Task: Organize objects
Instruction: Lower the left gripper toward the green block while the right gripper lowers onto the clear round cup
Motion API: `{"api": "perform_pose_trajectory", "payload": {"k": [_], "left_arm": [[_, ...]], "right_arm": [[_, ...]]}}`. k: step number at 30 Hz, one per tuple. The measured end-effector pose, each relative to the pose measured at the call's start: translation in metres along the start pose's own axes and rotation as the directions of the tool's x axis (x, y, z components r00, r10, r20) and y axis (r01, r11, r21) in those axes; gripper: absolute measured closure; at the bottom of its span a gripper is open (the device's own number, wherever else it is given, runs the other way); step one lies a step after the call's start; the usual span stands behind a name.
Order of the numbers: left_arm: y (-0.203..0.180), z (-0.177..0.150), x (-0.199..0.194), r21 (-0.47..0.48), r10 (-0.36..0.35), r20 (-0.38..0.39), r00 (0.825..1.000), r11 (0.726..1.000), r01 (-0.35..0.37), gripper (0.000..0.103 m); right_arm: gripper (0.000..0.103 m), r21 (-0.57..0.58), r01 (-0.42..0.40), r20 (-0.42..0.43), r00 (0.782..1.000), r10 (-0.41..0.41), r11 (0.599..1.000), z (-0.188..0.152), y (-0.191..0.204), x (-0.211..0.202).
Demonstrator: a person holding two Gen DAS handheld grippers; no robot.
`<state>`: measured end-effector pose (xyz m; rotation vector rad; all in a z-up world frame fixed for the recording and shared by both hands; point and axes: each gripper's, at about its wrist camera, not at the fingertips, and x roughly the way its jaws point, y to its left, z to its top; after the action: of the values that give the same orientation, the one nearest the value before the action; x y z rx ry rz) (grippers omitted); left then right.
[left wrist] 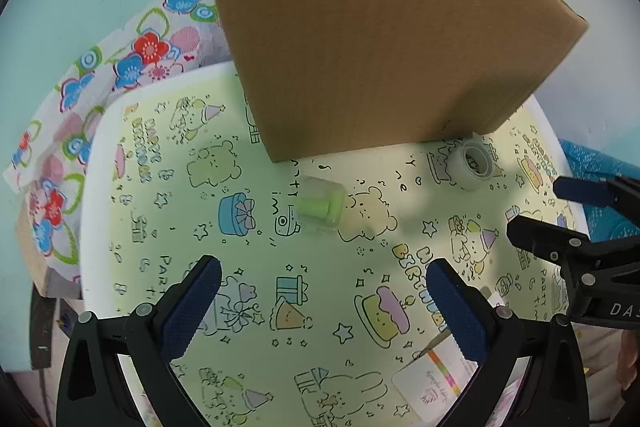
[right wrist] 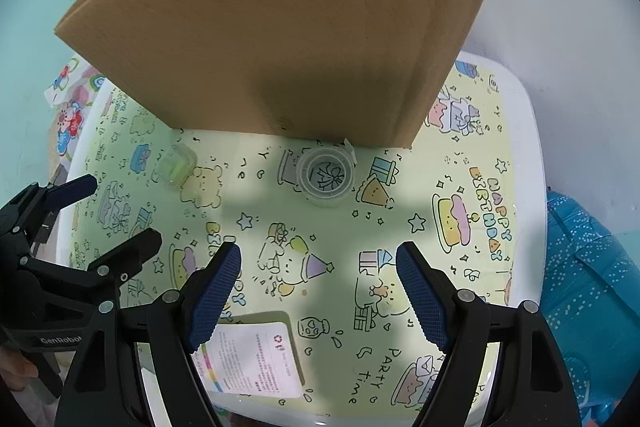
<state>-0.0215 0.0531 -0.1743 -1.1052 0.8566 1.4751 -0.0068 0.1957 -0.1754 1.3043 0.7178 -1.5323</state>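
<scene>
A small clear box with a green part inside lies on the birthday-print table, just ahead of my open, empty left gripper. It also shows in the right wrist view. A roll of clear tape lies ahead of my open, empty right gripper, close to the cardboard box; it shows in the left wrist view too. A pack of sticky index tabs lies near the table's front edge, by my right gripper's left finger.
The large cardboard box stands at the back of the table. A flowered cloth lies off the table's left side, blue fabric off its right. My right gripper shows in the left view, my left gripper in the right view.
</scene>
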Motion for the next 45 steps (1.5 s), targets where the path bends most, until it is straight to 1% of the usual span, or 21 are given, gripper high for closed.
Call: {"api": "perform_pose_trajectory", "payload": {"k": [5, 7, 12, 17, 21, 27, 31, 34, 37, 42, 45], "left_arm": [[0.003, 0.000, 0.009, -0.006, 0.003, -0.004, 1.000, 1.000, -0.003, 0.000], [0.004, 0.001, 0.013, -0.007, 0.004, -0.006, 1.000, 1.000, -0.004, 0.000], [0.004, 0.001, 0.017, 0.005, 0.021, 0.001, 1.000, 1.000, -0.021, 0.000], [0.007, 0.003, 0.024, -0.006, -0.003, -0.010, 1.000, 1.000, 0.003, 0.001], [0.007, 0.005, 0.030, 0.006, 0.024, -0.008, 1.000, 1.000, -0.024, 0.002], [0.005, 0.008, 0.037, 0.011, 0.024, -0.006, 1.000, 1.000, -0.024, 0.002], [0.004, 0.011, 0.041, 0.014, 0.039, -0.003, 0.999, 0.999, -0.039, 0.003], [-0.001, 0.012, 0.041, 0.034, 0.046, 0.008, 0.999, 0.998, -0.046, 0.003], [-0.003, 0.012, 0.041, 0.043, 0.061, 0.021, 0.998, 0.997, -0.062, 0.004], [-0.003, 0.014, 0.043, 0.035, 0.044, 0.025, 0.999, 0.998, -0.045, 0.004], [-0.002, 0.013, 0.047, 0.026, 0.031, 0.018, 0.999, 0.999, -0.032, 0.008]], "right_arm": [[0.021, 0.002, -0.001, 0.003, 1.000, 0.001, 1.000, 0.001, -0.004, 0.007], [0.021, -0.009, 0.023, 0.005, 1.000, -0.022, 1.000, 0.001, -0.003, 0.011], [0.021, -0.035, 0.027, 0.010, 1.000, -0.026, 0.999, 0.001, -0.001, 0.018], [0.021, -0.038, 0.027, 0.009, 1.000, -0.026, 0.999, 0.002, -0.001, 0.025], [0.021, -0.036, 0.015, 0.016, 1.000, -0.014, 0.999, 0.004, -0.002, 0.030], [0.021, -0.034, 0.016, 0.029, 0.999, -0.015, 0.999, 0.006, -0.005, 0.038], [0.021, -0.026, 0.017, 0.037, 0.999, -0.016, 1.000, 0.007, -0.008, 0.042], [0.021, -0.021, 0.036, 0.059, 0.998, -0.035, 0.999, 0.008, -0.011, 0.043], [0.022, -0.017, 0.031, 0.057, 0.998, -0.030, 0.999, 0.009, -0.013, 0.045], [0.022, -0.008, 0.022, 0.069, 0.997, -0.022, 1.000, 0.012, -0.015, 0.048], [0.022, -0.014, 0.031, 0.080, 0.996, -0.029, 0.999, 0.013, -0.014, 0.047]]}}
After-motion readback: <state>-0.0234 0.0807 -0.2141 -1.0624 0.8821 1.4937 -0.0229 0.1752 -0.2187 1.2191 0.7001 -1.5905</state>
